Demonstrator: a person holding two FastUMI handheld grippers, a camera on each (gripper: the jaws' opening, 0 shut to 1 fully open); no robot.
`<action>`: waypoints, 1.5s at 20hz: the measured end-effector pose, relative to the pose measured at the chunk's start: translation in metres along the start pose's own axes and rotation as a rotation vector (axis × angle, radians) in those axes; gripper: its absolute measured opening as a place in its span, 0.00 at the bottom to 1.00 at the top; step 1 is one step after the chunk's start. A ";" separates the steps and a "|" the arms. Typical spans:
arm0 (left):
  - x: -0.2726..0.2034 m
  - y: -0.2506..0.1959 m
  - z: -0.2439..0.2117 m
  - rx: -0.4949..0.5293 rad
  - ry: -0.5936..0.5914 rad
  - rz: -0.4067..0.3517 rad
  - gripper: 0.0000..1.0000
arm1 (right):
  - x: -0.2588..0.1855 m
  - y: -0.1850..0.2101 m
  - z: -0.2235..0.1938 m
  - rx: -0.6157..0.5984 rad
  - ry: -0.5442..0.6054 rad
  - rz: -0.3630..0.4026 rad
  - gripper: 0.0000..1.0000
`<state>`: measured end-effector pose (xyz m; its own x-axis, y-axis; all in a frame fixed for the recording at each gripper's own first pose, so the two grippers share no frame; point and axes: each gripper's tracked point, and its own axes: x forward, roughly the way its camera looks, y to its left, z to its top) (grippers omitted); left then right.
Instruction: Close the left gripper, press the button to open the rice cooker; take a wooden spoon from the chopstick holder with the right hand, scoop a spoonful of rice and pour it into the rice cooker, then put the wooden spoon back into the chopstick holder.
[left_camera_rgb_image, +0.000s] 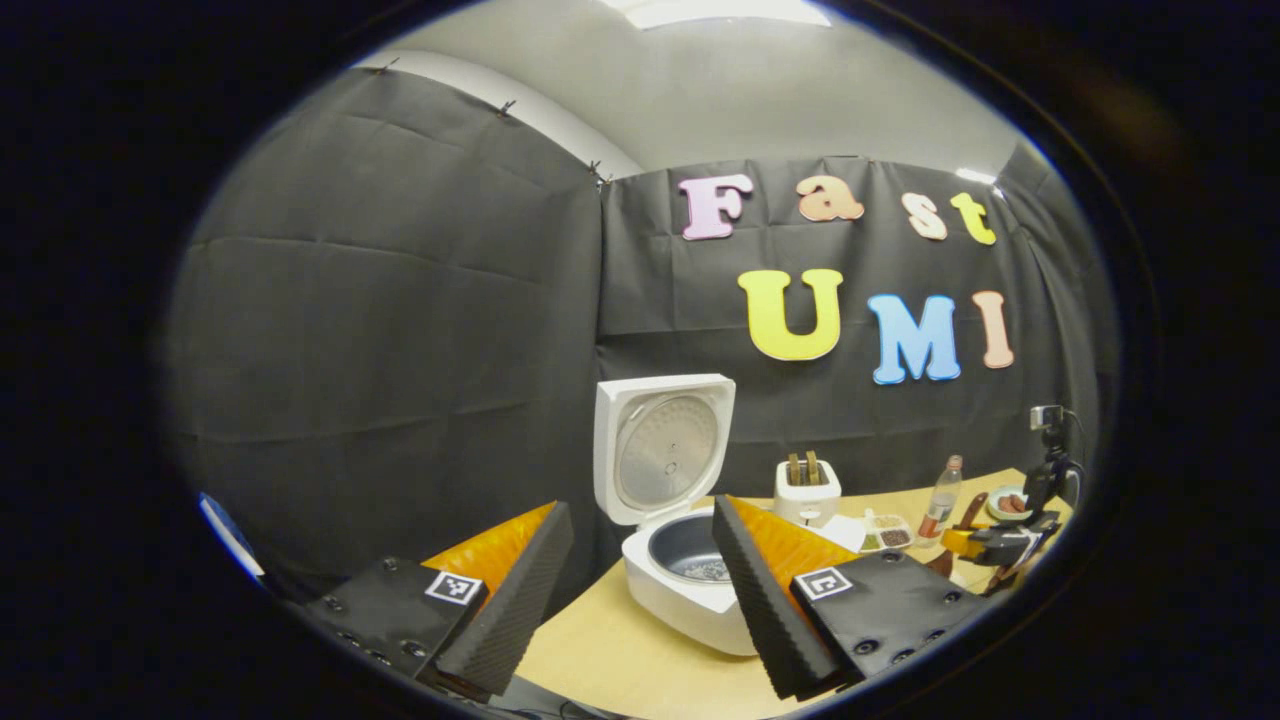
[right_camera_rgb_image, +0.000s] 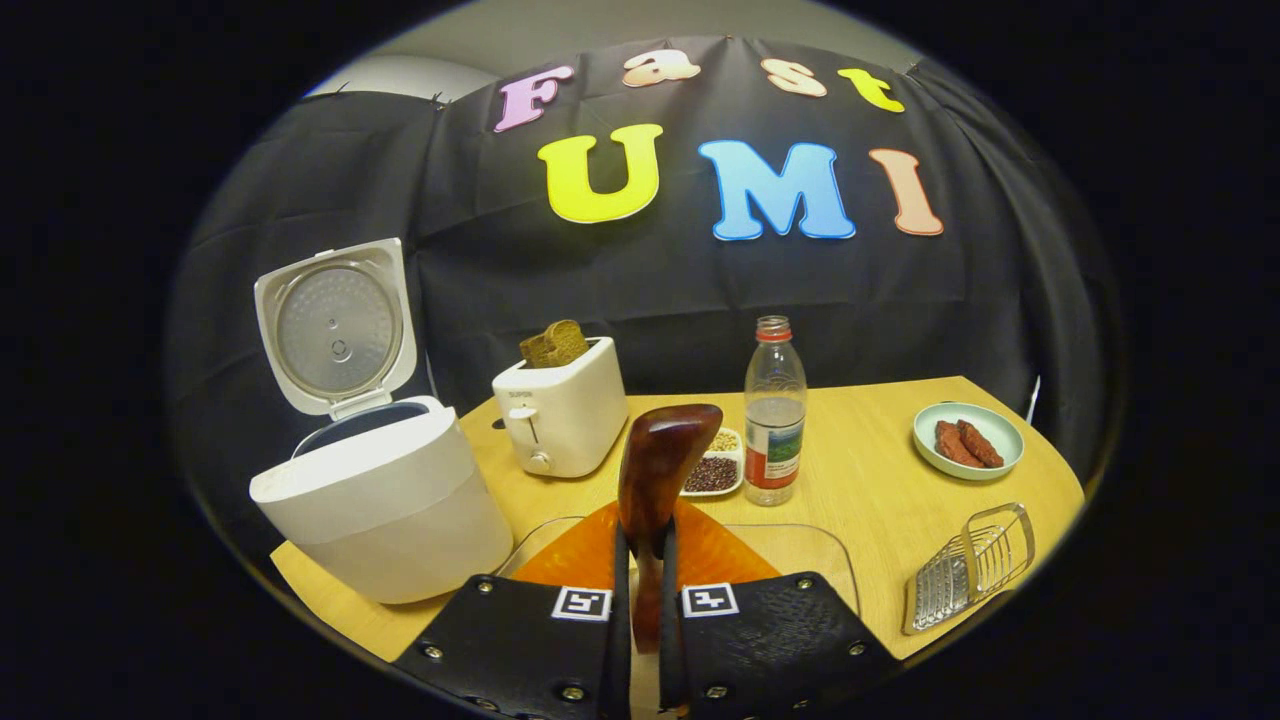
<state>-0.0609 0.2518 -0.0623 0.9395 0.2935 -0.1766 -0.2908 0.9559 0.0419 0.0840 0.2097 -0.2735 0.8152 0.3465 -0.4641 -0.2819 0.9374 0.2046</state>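
Walls: black cloth (left_camera_rgb_image: 400, 300) hangs in creased panels across the left and centre of the left gripper view, clipped along its top edge.
Upper wall: plain pale grey wall (left_camera_rgb_image: 780, 90) above the cloth, upper centre.
Light: a bright ceiling panel (left_camera_rgb_image: 730, 10) at the top edge.
Counter: a light wooden counter (right_camera_rgb_image: 880, 470) with a rounded edge, lower right of the right gripper view, set against the cloth.

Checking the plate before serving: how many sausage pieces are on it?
2, side by side on the green plate at the table's far right: sausage pieces. Others could hide beneath.
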 end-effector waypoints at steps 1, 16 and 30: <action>0.000 -0.001 -0.002 -0.001 0.001 -0.002 0.97 | -0.002 0.004 -0.002 0.012 0.004 0.012 0.11; -0.003 -0.002 0.013 0.023 -0.018 -0.010 0.98 | -0.020 -0.027 -0.003 0.668 0.110 0.066 0.12; -0.001 -0.002 -0.005 -0.053 -0.005 -0.024 0.98 | -0.034 0.017 0.077 0.927 0.068 0.260 0.11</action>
<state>-0.0618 0.2498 -0.0673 0.9471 0.2711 -0.1717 -0.2776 0.9606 -0.0145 0.0901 0.2105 -0.1879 0.7442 0.5680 -0.3517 0.0859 0.4407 0.8935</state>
